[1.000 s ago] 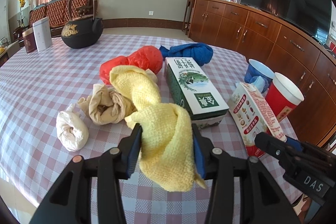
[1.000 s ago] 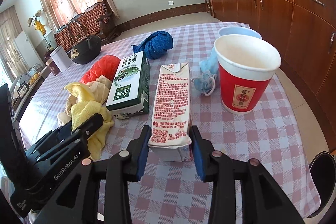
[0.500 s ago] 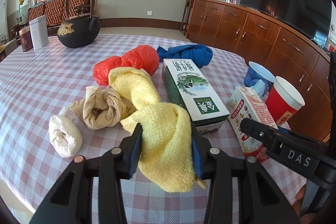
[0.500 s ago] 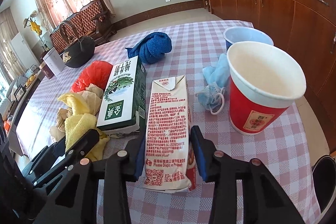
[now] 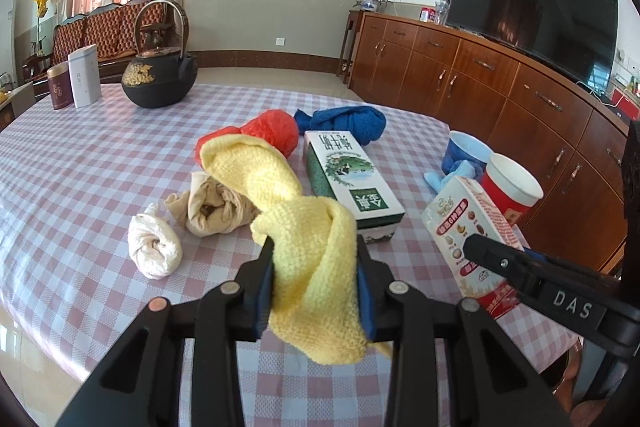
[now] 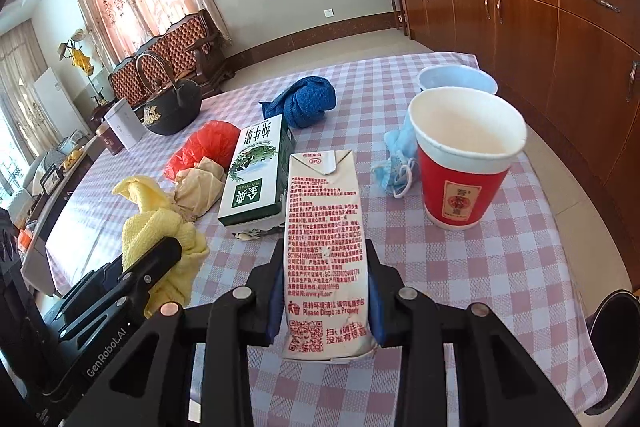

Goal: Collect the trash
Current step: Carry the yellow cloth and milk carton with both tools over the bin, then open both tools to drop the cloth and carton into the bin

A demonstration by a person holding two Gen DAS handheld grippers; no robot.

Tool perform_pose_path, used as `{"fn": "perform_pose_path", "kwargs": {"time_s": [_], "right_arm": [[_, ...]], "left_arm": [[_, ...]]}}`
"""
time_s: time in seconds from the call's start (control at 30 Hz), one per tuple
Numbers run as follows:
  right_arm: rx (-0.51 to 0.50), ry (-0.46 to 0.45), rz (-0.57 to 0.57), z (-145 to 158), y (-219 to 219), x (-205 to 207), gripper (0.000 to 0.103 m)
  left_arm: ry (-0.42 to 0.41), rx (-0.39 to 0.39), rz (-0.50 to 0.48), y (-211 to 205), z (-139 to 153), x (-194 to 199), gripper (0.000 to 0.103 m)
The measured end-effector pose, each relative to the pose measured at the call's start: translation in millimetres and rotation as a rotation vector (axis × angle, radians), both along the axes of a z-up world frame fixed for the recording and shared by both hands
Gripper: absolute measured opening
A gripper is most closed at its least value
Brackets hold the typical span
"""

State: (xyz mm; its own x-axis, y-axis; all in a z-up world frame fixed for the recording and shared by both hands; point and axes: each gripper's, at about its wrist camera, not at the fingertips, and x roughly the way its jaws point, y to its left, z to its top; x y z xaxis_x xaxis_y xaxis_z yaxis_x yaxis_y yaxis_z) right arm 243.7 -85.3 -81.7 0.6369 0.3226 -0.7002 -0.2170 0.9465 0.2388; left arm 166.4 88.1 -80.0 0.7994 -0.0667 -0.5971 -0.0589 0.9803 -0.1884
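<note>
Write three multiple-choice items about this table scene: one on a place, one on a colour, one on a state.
1. What lies directly beside the green milk box on the side of the red paper cup?
A. the black teapot
B. the white carton with red print
C. the blue cloth

2. What colour is the cloth in the left hand-held gripper?
A. yellow
B. green
C. white

3. How is the red paper cup?
A. tipped over
B. crushed
C. upright

Key: 1 B, the white carton lies between box and cup; 2 A, the yellow cloth hangs between the pads; 3 C, its open mouth faces up.
</note>
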Motion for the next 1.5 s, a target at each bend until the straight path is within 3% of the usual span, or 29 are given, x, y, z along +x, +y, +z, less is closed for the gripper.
{"fn": "perform_pose_path", "kwargs": {"time_s": [0.17, 0.33, 0.73, 1.03, 1.23, 1.5], "right_arm": [[0.009, -0.021, -0.007, 12.5, -19.6, -29.7, 0.036], [0.023, -0.057, -0.082, 30.2, -66.8, -61.9, 0.036], [0.018, -0.069, -0.483, 39.3, -259.5, -135.6, 0.036], [0.031, 0.033, -0.712, -4.7, -383.0, -169.9, 0.036], [0.059, 0.13, -0.771, -45.4, -436.8, -166.6, 0.036], [0.062, 0.242, -0.783, -93.5, -473.1, -149.6, 0.036]], "left_arm": [[-0.013, 0.009, -0.058, -19.6, 13.5, -15.4, 0.036], [-0.022, 0.002, -0.154, -57.0, 22.6, -23.7, 0.036], [-0.013, -0.043, -0.552, -226.4, 29.9, -23.1, 0.036], [0.07, -0.04, -0.78, -350.5, 0.9, -24.2, 0.036], [0.179, -0.01, -0.849, -402.0, -40.6, -18.8, 0.036], [0.29, 0.014, -0.901, -450.6, -76.6, -9.6, 0.036]]}}
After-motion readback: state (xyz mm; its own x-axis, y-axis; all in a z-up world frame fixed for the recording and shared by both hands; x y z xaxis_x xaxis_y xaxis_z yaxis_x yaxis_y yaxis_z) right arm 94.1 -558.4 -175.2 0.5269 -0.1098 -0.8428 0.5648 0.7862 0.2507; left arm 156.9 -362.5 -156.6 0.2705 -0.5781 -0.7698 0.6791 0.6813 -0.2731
